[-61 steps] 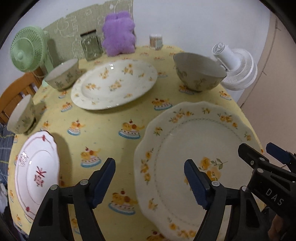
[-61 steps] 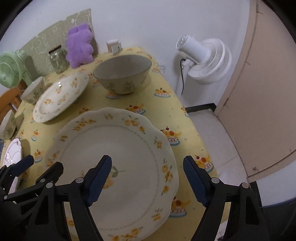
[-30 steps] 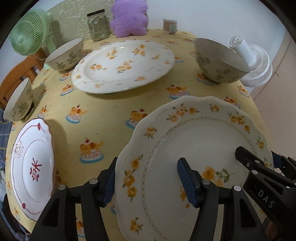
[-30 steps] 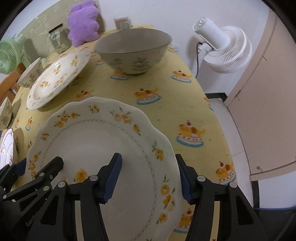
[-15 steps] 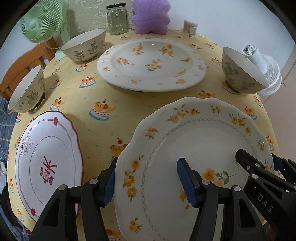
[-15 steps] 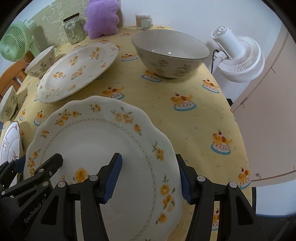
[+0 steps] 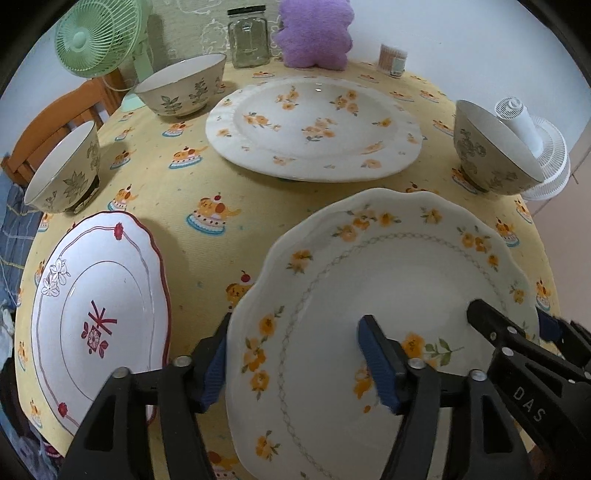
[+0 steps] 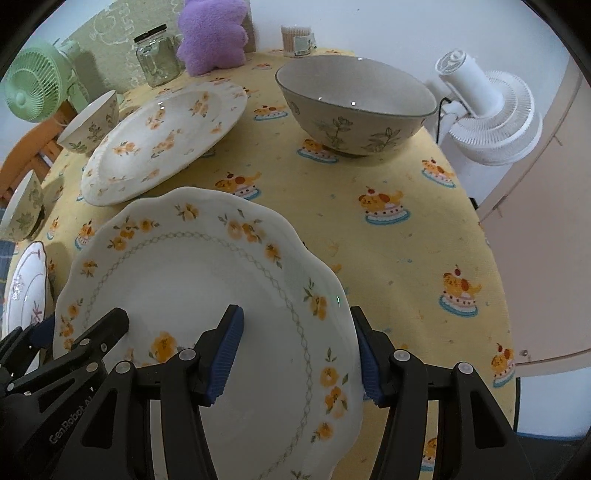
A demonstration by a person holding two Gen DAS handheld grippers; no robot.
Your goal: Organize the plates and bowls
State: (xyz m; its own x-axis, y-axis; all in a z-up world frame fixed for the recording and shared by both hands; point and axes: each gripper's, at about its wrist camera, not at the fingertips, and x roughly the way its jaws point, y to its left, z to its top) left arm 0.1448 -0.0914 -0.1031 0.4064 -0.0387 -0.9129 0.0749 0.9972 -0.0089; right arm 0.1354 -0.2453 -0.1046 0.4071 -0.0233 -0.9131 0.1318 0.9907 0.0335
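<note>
A scalloped white plate with yellow flowers (image 7: 388,280) (image 8: 192,280) hangs low over the yellow tablecloth, near the table's front right. My left gripper (image 7: 295,362) straddles its left rim, one finger under and one on top; its jaws are opening and the top pad has drawn off the plate. My right gripper (image 8: 295,362) is shut on the plate's right rim. A larger flowered plate (image 7: 314,129) (image 8: 162,136) lies behind. A red-trimmed plate (image 7: 99,317) lies at the left. Leaf-patterned bowls (image 7: 184,86) (image 7: 62,173) (image 8: 354,103) stand around.
At the back stand a glass jar (image 7: 247,37), a purple plush (image 7: 314,33), a toothpick holder (image 8: 297,40) and a green fan (image 7: 96,37). A white fan (image 8: 491,118) stands off the table's right edge. A wooden chair (image 7: 48,125) is at the left.
Both grippers closed on the scalloped plate's rims and carried it toward the table's left. In the last half second the left jaws have widened; the right grip is unchanged.
</note>
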